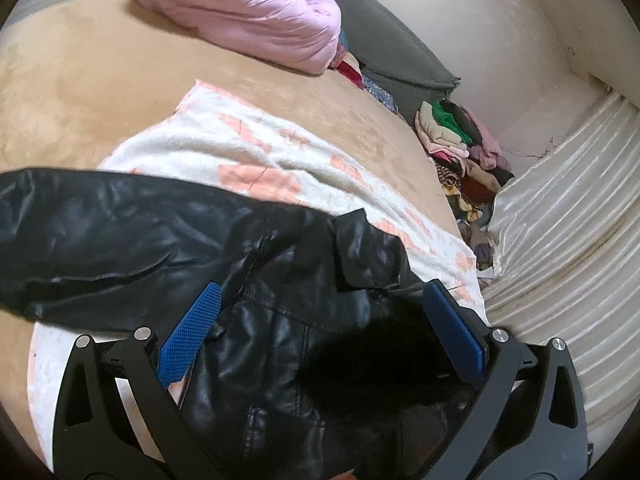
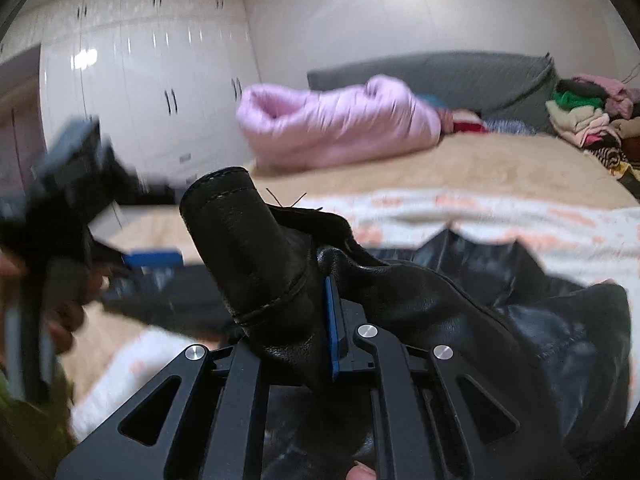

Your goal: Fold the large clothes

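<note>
A black leather jacket [image 1: 280, 344] lies crumpled on a white and pink blanket [image 1: 224, 148] spread over the tan bed [image 1: 80, 80]. My left gripper [image 1: 320, 304] hovers just above the jacket's body, its blue pads [image 1: 192, 332] spread wide with leather showing between them but not pinched. In the right wrist view my right gripper [image 2: 326, 292] is shut on the jacket's sleeve [image 2: 244, 248]; the cuff sticks up past the jaws and hides one finger. The left gripper [image 2: 148, 260] shows blurred at that view's left, held by a hand.
A pink puffy quilt [image 1: 248, 12] lies at the head of the bed against a grey headboard [image 1: 384, 40]. A pile of mixed clothes [image 1: 464, 148] sits beside the bed near a pale curtain [image 1: 560, 208]. White wardrobes [image 2: 140, 80] line the far wall.
</note>
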`<state>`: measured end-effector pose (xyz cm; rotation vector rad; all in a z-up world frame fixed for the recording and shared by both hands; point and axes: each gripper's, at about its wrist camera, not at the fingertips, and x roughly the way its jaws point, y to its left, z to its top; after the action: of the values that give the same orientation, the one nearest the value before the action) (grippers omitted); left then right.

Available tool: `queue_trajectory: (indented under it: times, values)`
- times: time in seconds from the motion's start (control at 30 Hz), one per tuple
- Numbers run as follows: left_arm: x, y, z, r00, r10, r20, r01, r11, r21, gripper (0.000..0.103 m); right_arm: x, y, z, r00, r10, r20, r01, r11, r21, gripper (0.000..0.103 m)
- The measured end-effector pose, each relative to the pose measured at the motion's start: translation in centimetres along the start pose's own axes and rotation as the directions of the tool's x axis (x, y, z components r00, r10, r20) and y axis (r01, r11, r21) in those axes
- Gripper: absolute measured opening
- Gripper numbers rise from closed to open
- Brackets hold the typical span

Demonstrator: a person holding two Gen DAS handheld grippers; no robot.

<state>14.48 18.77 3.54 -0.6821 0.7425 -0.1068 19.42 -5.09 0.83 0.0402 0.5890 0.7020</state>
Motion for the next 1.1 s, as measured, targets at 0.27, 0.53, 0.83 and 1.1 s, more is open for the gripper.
queue_trajectory:
  times: [0.27, 0.53, 0.83, 1.1]
  values:
    - [1.7, 1.3, -2.7, 0.996, -0.033, -0.08, 0.033, 0.999, -0.005, 0.095, 4.6, 1.8, -5.6, 0.981, -0.063, -0.183, 0.066, 0.998, 0.011, 0.016]
    - [2.0, 3.3, -4.2, 0.993, -0.002, -0.122, -0.002, 1.0, -0.031, 0.095, 3.3, 1.9, -7.0, 0.955, -0.057, -0.291, 0.065, 0.998, 0.017, 0.077]
    - [3.8, 3.7, -6.4, 0.972, -0.077, -0.223, 0.053, 0.992, -0.111, 0.094, -2.7, 0.4, -7.7, 0.971, 0.018, -0.24, 0.009, 0.994, 0.112, 0.098]
    - [5.2, 3.6, -7.6, 0.969, -0.103, -0.226, 0.067, 0.984, -0.165, 0.076, -6.6, -2.2, -7.2, 0.988, -0.012, -0.156, 0.04, 0.984, 0.175, 0.098]
